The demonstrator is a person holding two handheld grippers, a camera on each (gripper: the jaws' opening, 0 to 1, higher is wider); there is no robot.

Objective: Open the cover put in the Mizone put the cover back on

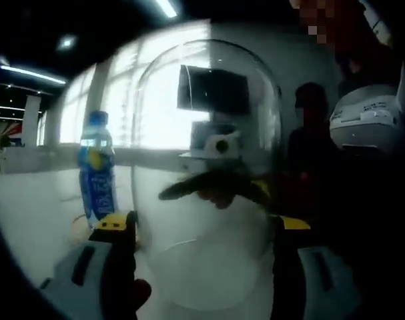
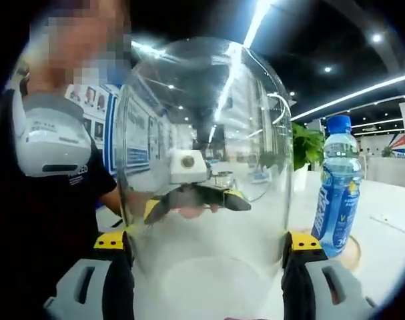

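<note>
A clear glass dome cover (image 1: 209, 113) stands upright between the jaws of my left gripper (image 1: 202, 230), which presses on its two sides near the rim. My right gripper (image 2: 205, 247) grips the same cover (image 2: 202, 107) from the opposite side. Each gripper shows through the glass in the other's view: the right gripper (image 1: 215, 188) and the left gripper (image 2: 192, 197). The blue Mizone bottle (image 1: 97, 173) with a blue cap stands upright on a round wooden base (image 1: 79, 228), outside the cover and beside it. In the right gripper view the bottle (image 2: 339, 193) is at the right.
The bottle and its base (image 2: 354, 252) rest on a white table (image 2: 389, 240). A person in a dark shirt (image 2: 49, 213) stands close behind the cover. A green plant (image 2: 307, 148) and bright windows (image 1: 75, 107) lie farther back.
</note>
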